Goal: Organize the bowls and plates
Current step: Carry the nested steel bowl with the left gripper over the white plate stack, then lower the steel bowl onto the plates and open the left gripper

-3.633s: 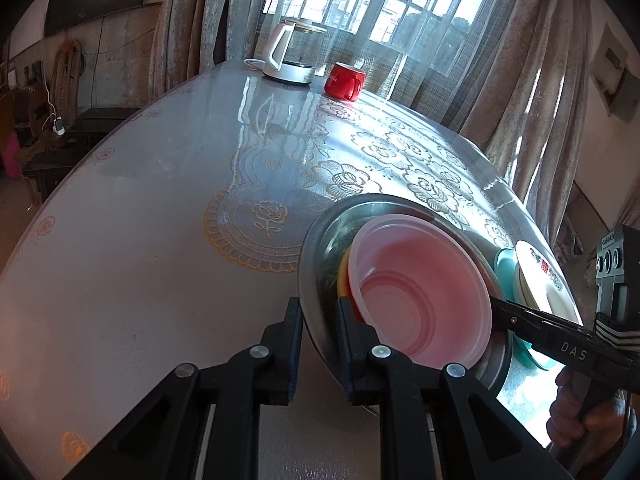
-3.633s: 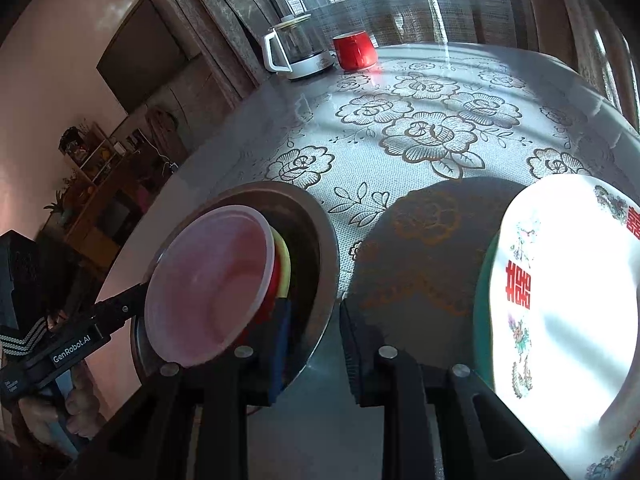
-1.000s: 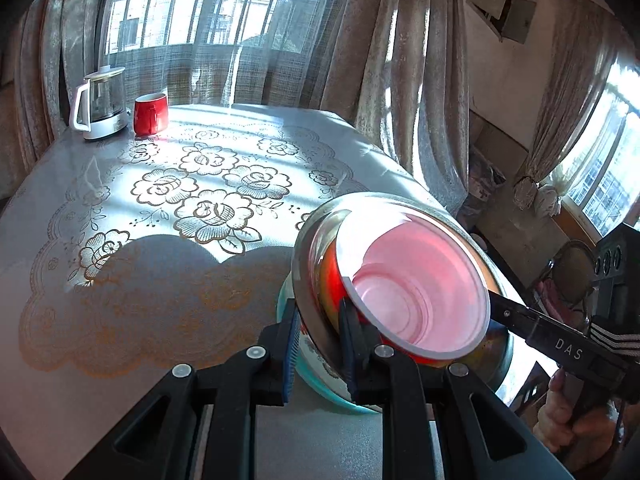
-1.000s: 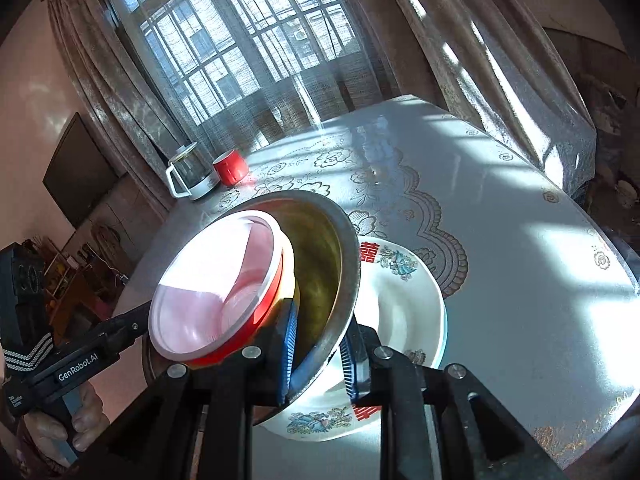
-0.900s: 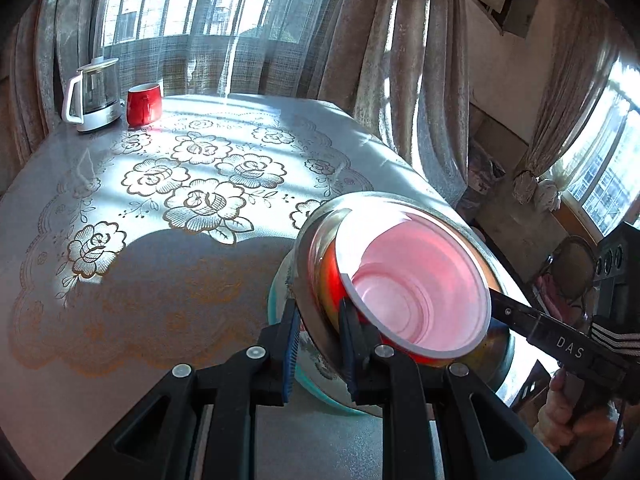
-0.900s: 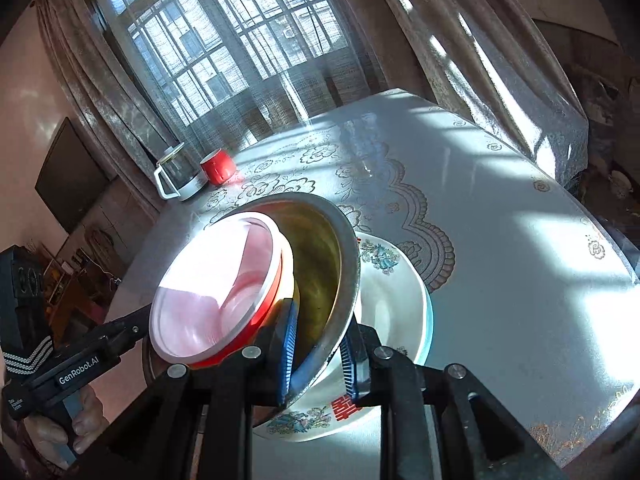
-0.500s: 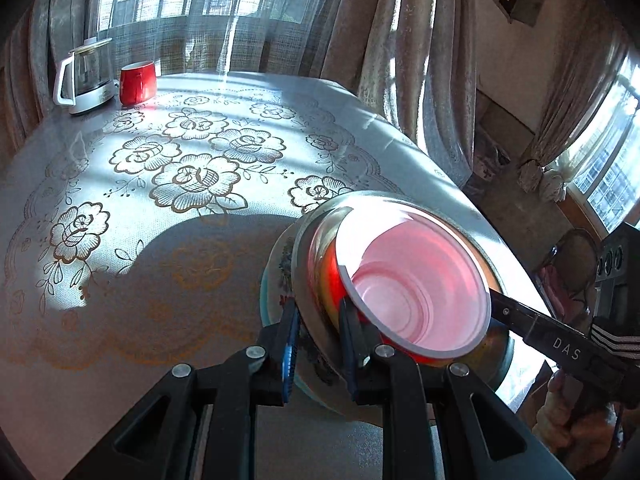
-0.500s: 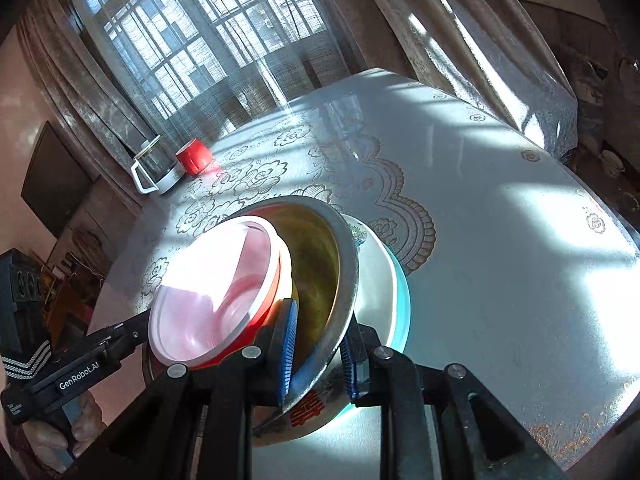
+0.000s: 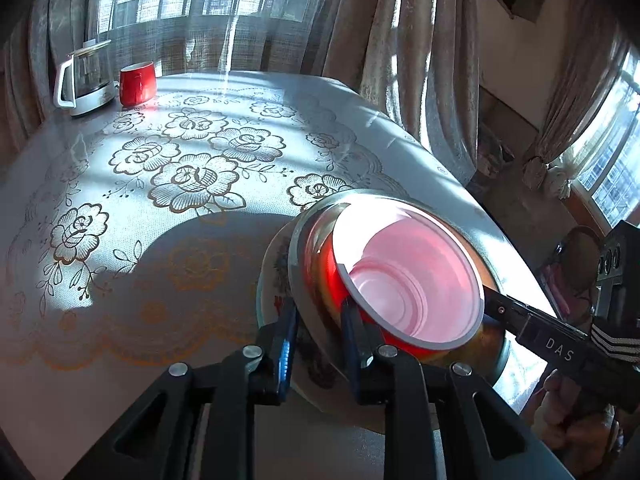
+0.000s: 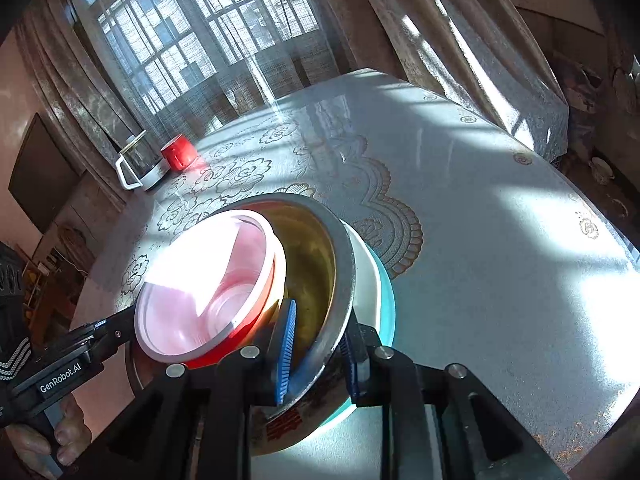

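we had the left gripper (image 9: 316,320) and right gripper (image 10: 320,336) both pinching the steel bowl (image 10: 340,264) rim, nested pink bowl (image 9: 412,280) inside, resting on the plates (image 10: 380,292) on the counter (image 9: 160,280); stacking looked nearly done, release left.

Steel bowl (image 9: 298,264) – pink bowl (image 9: 412,280) nested – atop plates (image 10: 368,276).

I'm looking into a home dining room: a round counter (image 9: 120,380) under a lace-patterned cloth, a glass kettle (image 9: 82,80) and red mug (image 9: 138,83) at its far side, heavy curtains (image 9: 420,52) over gridded windows (image 10: 192,40), a dark television (image 10: 38,172) on the left wall.
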Available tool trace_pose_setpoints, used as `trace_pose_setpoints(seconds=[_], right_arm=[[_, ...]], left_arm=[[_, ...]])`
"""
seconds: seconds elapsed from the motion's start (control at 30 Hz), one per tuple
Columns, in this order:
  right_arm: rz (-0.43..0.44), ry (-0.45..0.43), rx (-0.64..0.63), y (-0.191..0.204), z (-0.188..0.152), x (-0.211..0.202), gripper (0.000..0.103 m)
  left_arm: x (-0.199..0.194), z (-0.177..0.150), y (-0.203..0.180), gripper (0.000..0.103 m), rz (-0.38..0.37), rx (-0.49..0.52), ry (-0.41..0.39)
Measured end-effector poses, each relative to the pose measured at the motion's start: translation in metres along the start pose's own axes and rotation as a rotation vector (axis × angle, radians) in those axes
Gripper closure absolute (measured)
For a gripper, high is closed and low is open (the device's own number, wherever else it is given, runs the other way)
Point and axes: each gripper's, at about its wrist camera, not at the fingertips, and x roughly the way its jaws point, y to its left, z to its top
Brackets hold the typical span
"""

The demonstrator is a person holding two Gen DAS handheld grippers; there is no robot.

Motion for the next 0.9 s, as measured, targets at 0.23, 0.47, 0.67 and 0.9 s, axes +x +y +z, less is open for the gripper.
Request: trace_pose_setpoints(seconds=[0.23,0.47,0.67,0.9], right_arm=[[0.032,-0.014,0.042,-0.008,-0.002,-0.010,0.072],[0.070,-0.018,0.063,-0.011,-0.010,-0.017,0.072],[0.121,0.010,0.081,-0.010,-0.014,-0.013,0.072],[0.170,0.043,0.116,-0.009,-0.018,-0.010,0.072]], left_arm=[[-0.004,-0.006,-0.005,0.076,0.031,0.022,-0.025],[-0.008,-0.010,-0.009,0.075,0.053,0.027,-0.045],[-0.008,-0.012,-0.009,0.071,0.069,0.023,-0.052],[-0.009,-0.013,-0.009,0.068,0.080,0.033,-0.056]])
